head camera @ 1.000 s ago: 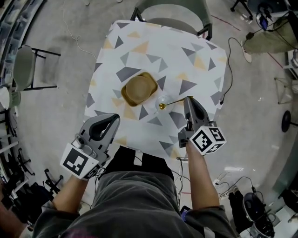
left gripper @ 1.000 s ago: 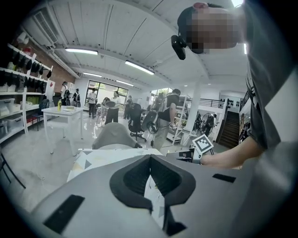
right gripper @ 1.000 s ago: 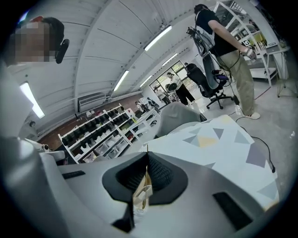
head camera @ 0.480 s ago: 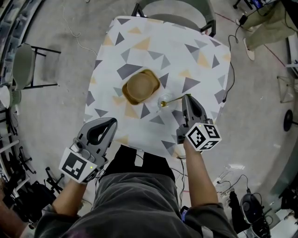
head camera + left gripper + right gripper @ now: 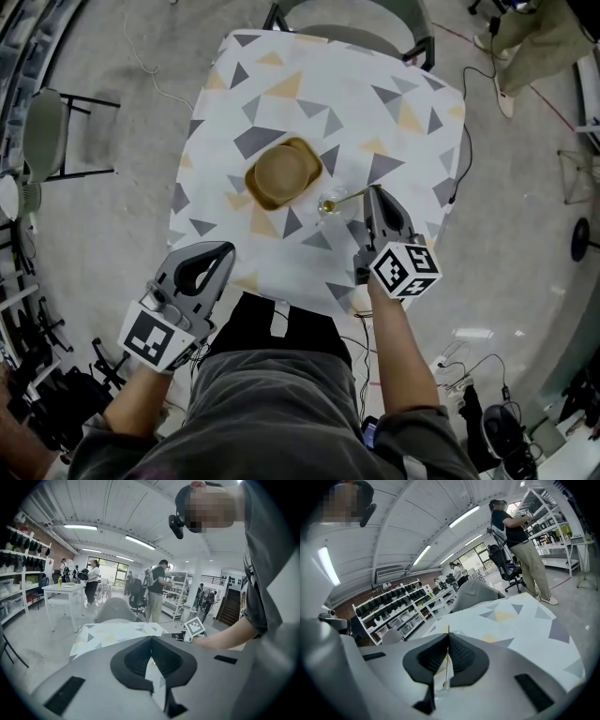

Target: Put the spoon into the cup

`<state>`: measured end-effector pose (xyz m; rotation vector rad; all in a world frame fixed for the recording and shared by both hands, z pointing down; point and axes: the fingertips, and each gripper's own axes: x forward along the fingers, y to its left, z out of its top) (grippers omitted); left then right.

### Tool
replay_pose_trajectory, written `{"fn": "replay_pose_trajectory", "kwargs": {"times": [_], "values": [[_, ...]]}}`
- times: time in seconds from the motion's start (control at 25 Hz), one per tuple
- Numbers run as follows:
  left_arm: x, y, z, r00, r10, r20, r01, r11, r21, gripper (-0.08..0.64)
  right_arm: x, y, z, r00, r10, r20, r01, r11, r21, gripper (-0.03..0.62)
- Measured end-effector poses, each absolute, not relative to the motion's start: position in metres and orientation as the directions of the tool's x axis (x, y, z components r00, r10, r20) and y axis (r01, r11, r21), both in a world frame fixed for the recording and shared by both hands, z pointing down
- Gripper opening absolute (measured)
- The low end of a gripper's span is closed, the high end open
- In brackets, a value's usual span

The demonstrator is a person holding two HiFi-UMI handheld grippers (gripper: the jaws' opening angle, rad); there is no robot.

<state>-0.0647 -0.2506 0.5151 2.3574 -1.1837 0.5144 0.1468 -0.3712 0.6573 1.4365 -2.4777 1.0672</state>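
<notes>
Head view: the grey right gripper reaches over the near right part of the table, which is covered by a white cloth with grey and yellow triangles. It pinches the far end of a slim gold-coloured metal spoon. The spoon's long axis runs from the jaws leftward and slightly toward the person. Its bowl end sits at the mouth of the small clear glass cup, just left of this gripper, and a tan rounded-square bowl stands beyond the cup. The grey left gripper hangs off the near table edge, well apart from the cup, so the right one is plainly the nearer. Left gripper view: its jaws are pressed together with nothing between them, and they point across the table toward the other gripper's marker cube. Right gripper view: the jaws are clamped on the thin spoon handle, which runs straight down the line of the jaws. The spoon's bowl hangs low, seemingly inside the faint glass of the cup, so the next move turns on letting go so that the spoon stays in the cup. Compared with a second ago, less of the handle shows between cup and jaws, because the right gripper has edged toward the cup. The left gripper has kept its place.
</notes>
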Motion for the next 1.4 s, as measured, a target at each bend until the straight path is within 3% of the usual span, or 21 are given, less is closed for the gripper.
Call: {"fn": "replay_pose_trajectory", "kwargs": {"times": [0.84, 0.96, 1.4], "values": [[-0.064, -0.245, 0.49, 0.6, -0.652, 0.464, -0.789, -0.579, 0.208, 0.017, 0.147, -0.352, 0.665, -0.512, -0.716, 0.475, -0.835, 0.283, -0.472, 0.026], [-0.066, -0.24, 0.483, 0.609, -0.653, 0.451, -0.782, -0.589, 0.204, 0.017, 0.151, -0.35, 0.659, -0.498, -0.728, 0.471, -0.837, 0.262, -0.481, 0.083], [-0.081, -0.226, 0.445, 0.643, -0.668, 0.375, -0.757, -0.629, 0.176, 0.017, 0.174, -0.316, 0.603, -0.421, -0.803, 0.422, -0.851, 0.188, -0.49, 0.095]]}}
